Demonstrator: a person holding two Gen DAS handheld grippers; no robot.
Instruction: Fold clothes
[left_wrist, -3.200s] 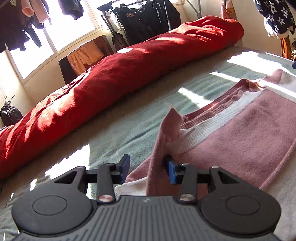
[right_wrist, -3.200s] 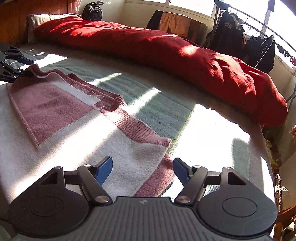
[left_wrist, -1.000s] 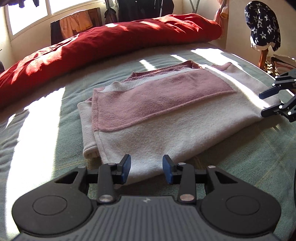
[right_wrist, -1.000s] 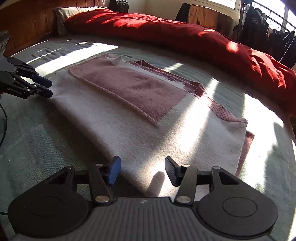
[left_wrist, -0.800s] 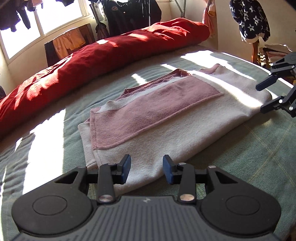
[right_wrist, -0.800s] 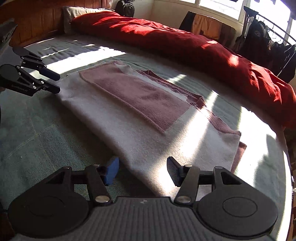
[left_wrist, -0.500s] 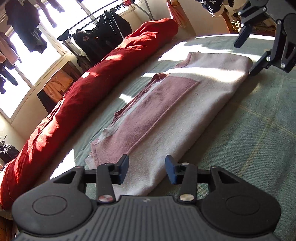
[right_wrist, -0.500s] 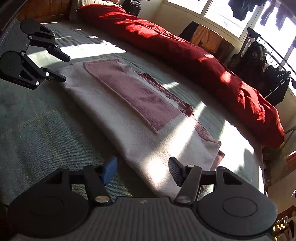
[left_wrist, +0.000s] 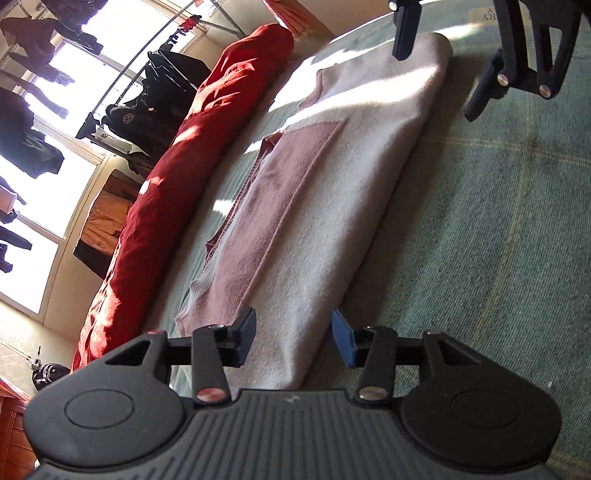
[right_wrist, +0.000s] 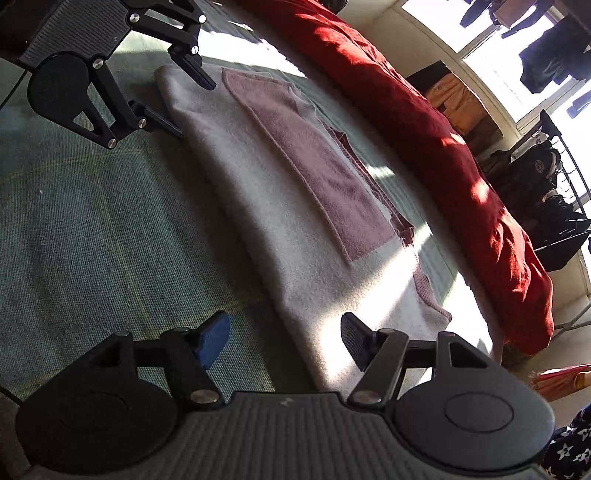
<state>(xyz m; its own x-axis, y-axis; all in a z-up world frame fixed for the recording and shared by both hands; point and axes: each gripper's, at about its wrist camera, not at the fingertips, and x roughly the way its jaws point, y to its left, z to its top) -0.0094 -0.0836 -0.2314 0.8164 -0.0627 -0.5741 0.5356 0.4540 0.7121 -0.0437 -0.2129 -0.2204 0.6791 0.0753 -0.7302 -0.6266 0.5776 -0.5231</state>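
A cream sweater with a pink panel (left_wrist: 332, 206) lies folded into a long strip on the green bed cover (left_wrist: 498, 240). My left gripper (left_wrist: 293, 339) is open and low at one short end, and the sweater's edge lies between its fingers. At the opposite end my right gripper (left_wrist: 439, 62) is open too, one finger over the corner and one beside it. From the right wrist, the sweater (right_wrist: 258, 206) runs away from my open right gripper (right_wrist: 284, 339), whose right finger sits over the cloth. The left gripper (right_wrist: 181, 99) straddles the far end.
A rolled red duvet (left_wrist: 177, 173) lies along the far side of the bed, also seen from the right (right_wrist: 424, 129). Behind it, a rack of dark jackets (right_wrist: 546, 192) stands under bright windows. Bare green cover (right_wrist: 92, 221) spreads on the near side.
Both grippers have dropped low and rolled sideways, closing in on the two short ends of the sweater. Both stay open. The sweater has not moved.
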